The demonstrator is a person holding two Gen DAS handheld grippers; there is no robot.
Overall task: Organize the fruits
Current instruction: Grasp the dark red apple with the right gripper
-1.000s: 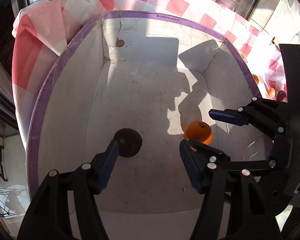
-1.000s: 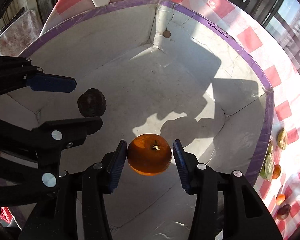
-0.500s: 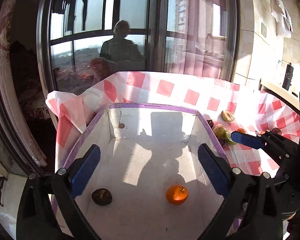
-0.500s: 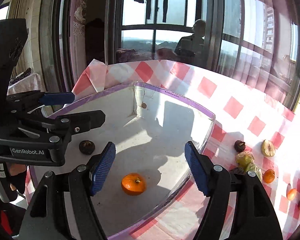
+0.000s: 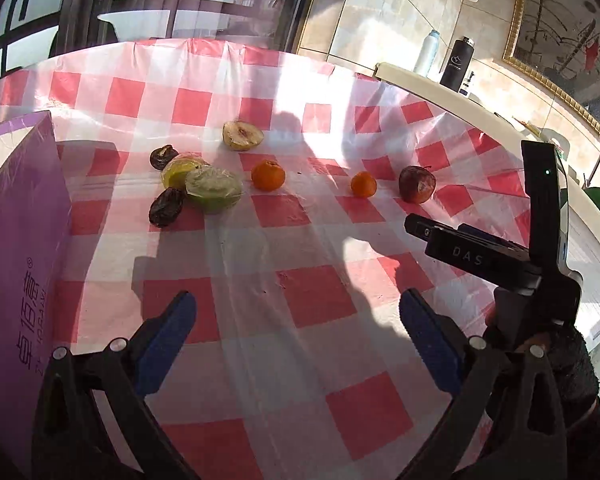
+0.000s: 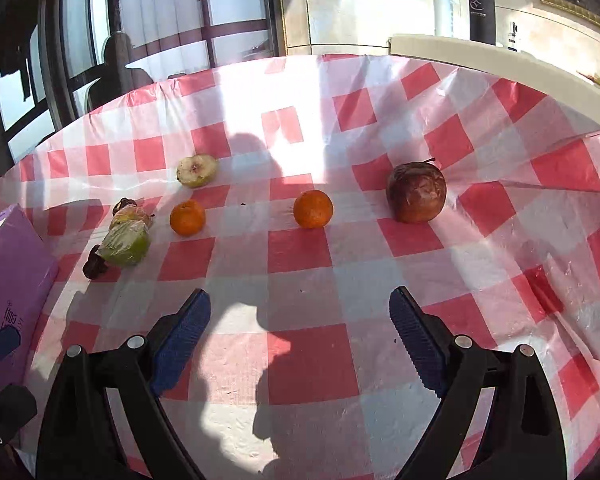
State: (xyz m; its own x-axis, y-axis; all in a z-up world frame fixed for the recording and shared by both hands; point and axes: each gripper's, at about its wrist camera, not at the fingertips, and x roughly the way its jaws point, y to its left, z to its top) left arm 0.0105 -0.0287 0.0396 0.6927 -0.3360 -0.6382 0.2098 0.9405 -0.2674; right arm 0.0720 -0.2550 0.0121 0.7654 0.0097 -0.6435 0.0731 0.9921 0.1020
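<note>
Several fruits lie on the red-checked tablecloth [image 5: 320, 292]: two small oranges [image 5: 268, 176] [image 5: 363, 185], a wrinkled dark red apple [image 5: 417, 184], a cut pear half [image 5: 242, 136], a plastic-wrapped green fruit [image 5: 214, 190] with a yellow one behind it, and dark shrivelled fruits [image 5: 165, 207]. The right wrist view shows the oranges [image 6: 187, 217] [image 6: 313, 209] and the apple [image 6: 416, 192]. My left gripper [image 5: 300, 344] is open and empty above the cloth. My right gripper [image 6: 300, 340] is open and empty, facing the oranges. The purple box [image 5: 16, 248] stands at the left.
The purple box also shows at the left in the right wrist view [image 6: 12, 276]. A white counter edge with a black bottle [image 5: 458, 64] and a white bottle [image 5: 427, 52] runs behind the table. Windows are at the back left. The right gripper's body [image 5: 500, 256] is at the left view's right.
Both grippers have left the box, where the orange and a dark fruit were dropped, and swung right to face the fruits on the cloth. Both stay open.
</note>
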